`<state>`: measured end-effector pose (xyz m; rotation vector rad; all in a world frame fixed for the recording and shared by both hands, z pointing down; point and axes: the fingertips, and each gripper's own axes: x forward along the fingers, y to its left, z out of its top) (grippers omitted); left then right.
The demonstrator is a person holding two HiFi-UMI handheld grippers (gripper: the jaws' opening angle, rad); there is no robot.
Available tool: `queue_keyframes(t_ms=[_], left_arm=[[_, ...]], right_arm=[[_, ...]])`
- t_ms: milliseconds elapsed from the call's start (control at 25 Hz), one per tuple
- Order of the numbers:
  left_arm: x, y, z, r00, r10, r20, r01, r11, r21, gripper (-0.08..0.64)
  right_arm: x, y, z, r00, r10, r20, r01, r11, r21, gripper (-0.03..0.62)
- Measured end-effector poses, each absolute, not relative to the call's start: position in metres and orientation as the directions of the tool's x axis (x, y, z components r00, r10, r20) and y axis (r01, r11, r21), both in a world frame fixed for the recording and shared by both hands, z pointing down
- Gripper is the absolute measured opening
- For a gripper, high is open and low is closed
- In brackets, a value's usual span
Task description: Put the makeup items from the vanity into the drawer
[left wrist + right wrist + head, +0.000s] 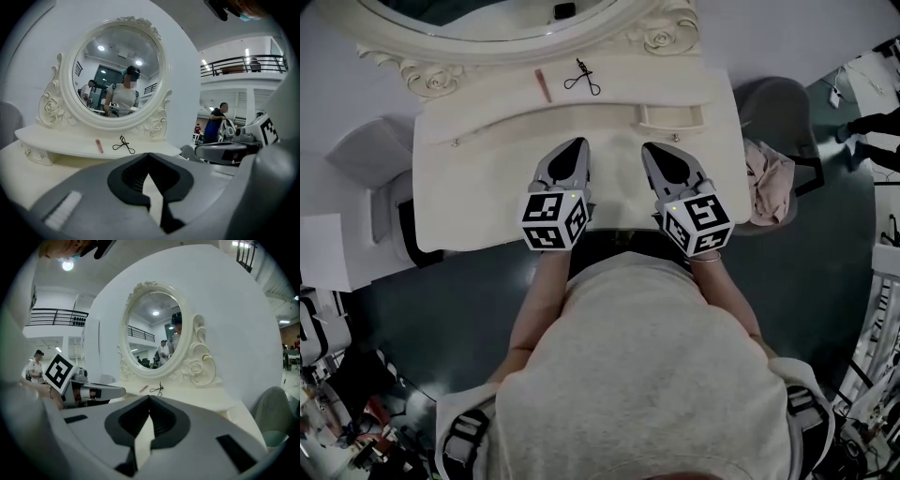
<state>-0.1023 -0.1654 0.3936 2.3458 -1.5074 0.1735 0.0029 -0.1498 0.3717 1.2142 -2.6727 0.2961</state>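
Pink makeup stick [543, 84], eyelash curler [582, 77] just right of it, on shelf [487, 89] at worktop's [469, 187] rear edge. Nearer front edge, your left tongs [578, 145] pinched together, empty; your right tongs [650, 150] alongside, likewise closed, empty.

Vanity [478, 187] seen from above, mirror [516, 33] at its far edge; pink stick [543, 84] and eyelash curler [582, 77] lie just before the mirror, near each other, not touching; left gripper [578, 143] and right gripper [649, 148] well short of the mirror, side by side, tips toward it, jaws together.
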Motion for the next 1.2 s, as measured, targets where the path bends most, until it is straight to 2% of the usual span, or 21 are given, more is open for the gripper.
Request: queue_keyframes(t_ms=[240, 720, 840, 960, 1200], left_arm=[[-0.103, -0.166, 0.401, 0.378, -0.871, 0.313, -0.922, -0.325, 0.209, 0.009], [-0.133, -0.152, 0.441, 0.282, -0.849, 0.447, -0.957, -0.217, 0.191, 0.015], [-0.140, -0.153, 0.445, 0.281, -0.837, 0.470, -0.957, -0.209, 0.199, 0.090], [-0.145, -0.153, 0.450, 0.283, -0.824, 0.490, -0.957, -0.208, 0.203, 0.117], [-0.148, -0.150, 0.468, 0.308, -0.780, 0.544, -0.951, -0.233, 0.204, 0.221]], right_arm=[[0.007, -0.155, 0.382, -0.669, -0.694, 0.266, -0.738, 0.661, -0.132, 0.008], [-0.010, -0.149, 0.403, -0.684, -0.654, 0.322, -0.722, 0.671, -0.170, 0.008], [-0.016, -0.151, 0.404, -0.680, -0.655, 0.329, -0.726, 0.665, -0.177, 0.008], [-0.023, -0.151, 0.406, -0.679, -0.650, 0.341, -0.727, 0.661, -0.186, 0.008], [-0.033, -0.150, 0.419, -0.663, -0.649, 0.374, -0.741, 0.640, -0.202, 0.008]])
